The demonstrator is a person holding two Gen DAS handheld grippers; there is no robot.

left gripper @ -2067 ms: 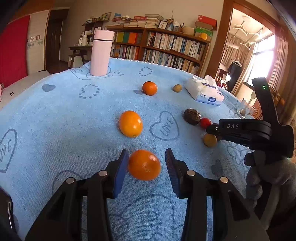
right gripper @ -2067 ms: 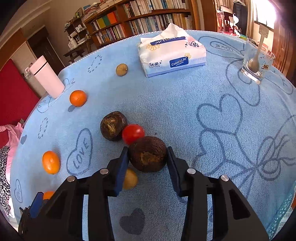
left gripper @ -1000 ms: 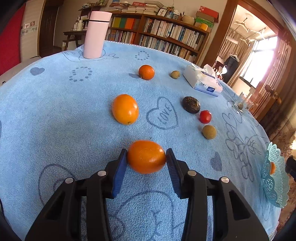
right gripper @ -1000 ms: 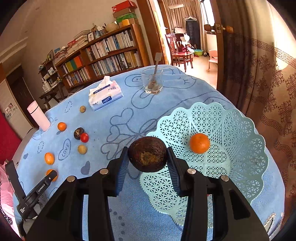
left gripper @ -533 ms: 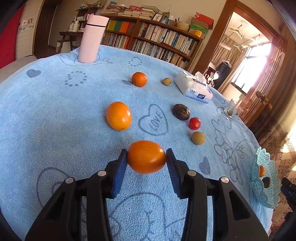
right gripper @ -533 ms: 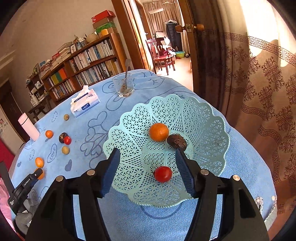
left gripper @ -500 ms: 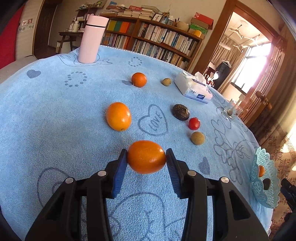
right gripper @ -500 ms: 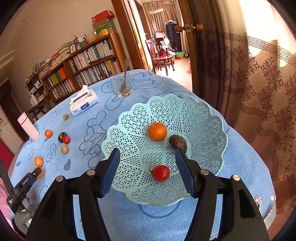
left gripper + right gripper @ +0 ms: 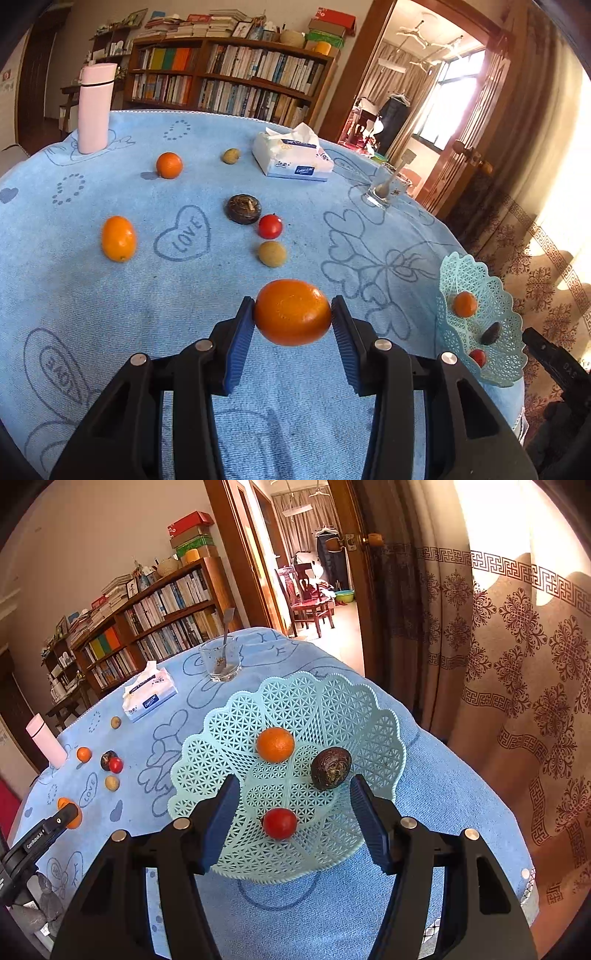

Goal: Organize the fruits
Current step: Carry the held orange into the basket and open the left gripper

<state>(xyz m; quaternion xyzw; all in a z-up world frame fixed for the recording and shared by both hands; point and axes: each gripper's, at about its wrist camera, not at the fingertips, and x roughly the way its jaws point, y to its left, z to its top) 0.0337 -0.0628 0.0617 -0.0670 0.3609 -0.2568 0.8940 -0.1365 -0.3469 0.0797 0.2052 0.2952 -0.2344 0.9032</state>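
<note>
The left tool (image 9: 292, 321) grips an orange (image 9: 292, 312) between its two blue pads (image 9: 240, 343), which press on the fruit's left and right sides. The orange is lifted clear of the blue cloth (image 9: 184, 332) that covers the counter.

The right tool (image 9: 290, 812) stands wide open and holds nothing. It hangs over the near part of the teal lattice basket (image 9: 332, 709), touching none of the fruit in it. In the basket lie a small orange (image 9: 275, 744), a dark brown fruit (image 9: 330, 768) just right of it, and a red tomato (image 9: 279, 823) nearest the tool, between its spread fingers as the camera sees it. The three lie apart from one another.

On the cloth, beyond the left tool, more fruit is scattered: an oval orange (image 9: 118, 238) at the left, a round orange (image 9: 169, 165) farther back, a dark fruit (image 9: 243, 209) with a second tomato (image 9: 270, 226) just beside it, a tan fruit (image 9: 272, 253) near those, and another tan fruit (image 9: 231, 155) close to the tissue pack (image 9: 293, 157). A pink flask (image 9: 94, 107) stands upright at the far left, and a glass (image 9: 386, 186) with a spoon in it stands at the far right of the cloth. In the left view the basket (image 9: 476, 273) sits at the counter's right edge, well apart from the held orange.
</note>
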